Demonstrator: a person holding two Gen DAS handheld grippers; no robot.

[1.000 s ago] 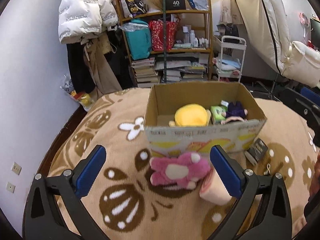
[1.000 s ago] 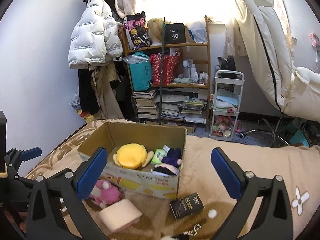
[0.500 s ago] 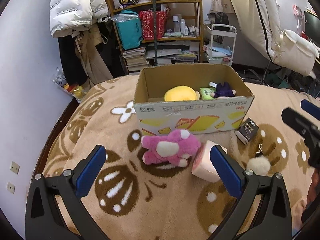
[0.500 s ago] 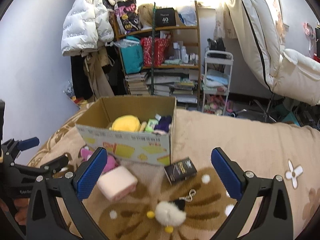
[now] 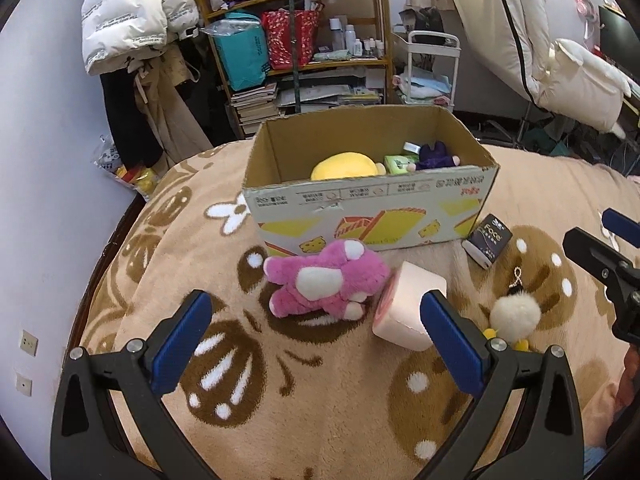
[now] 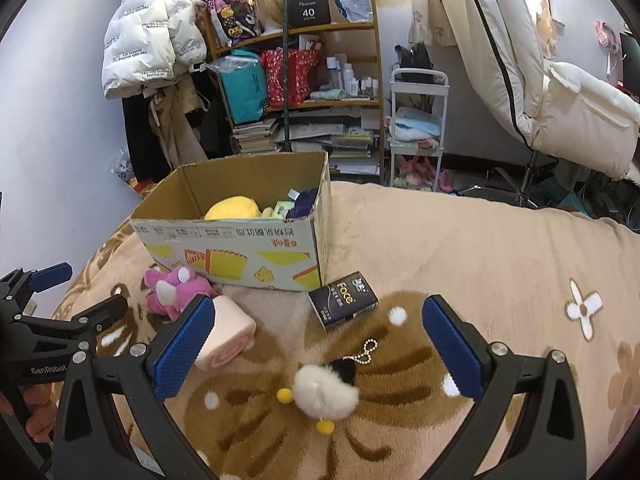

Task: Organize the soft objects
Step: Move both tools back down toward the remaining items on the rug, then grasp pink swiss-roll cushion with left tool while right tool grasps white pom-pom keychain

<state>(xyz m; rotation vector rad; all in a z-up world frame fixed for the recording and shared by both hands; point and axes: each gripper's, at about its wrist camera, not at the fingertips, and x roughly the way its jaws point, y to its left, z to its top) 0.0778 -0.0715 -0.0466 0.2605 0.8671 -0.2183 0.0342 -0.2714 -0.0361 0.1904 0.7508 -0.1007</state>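
A pink plush toy (image 5: 326, 278) lies on the tan blanket in front of an open cardboard box (image 5: 372, 216). A pink roll-shaped soft block (image 5: 406, 310) lies just right of it. A white fluffy keychain ball (image 5: 515, 316) lies further right. The box holds a yellow plush (image 5: 344, 164), a green pack and a purple plush (image 5: 434, 156). My left gripper (image 5: 316, 340) is open and empty, a little short of the pink plush. My right gripper (image 6: 318, 344) is open and empty above the keychain ball (image 6: 324, 392). The pink plush (image 6: 174, 290) and soft block (image 6: 228, 334) show at its left.
A dark Face tissue pack (image 6: 343, 300) lies by the box's right corner. The blanket (image 6: 480, 260) stretches to the right. Behind the bed stand a crowded wooden shelf (image 6: 304, 80), a white cart (image 6: 416, 120) and hanging coats (image 6: 148, 32).
Both grippers have pulled back and risen from the box, so the plush, block and keychain ball now show further ahead. Nothing was taken hold of.
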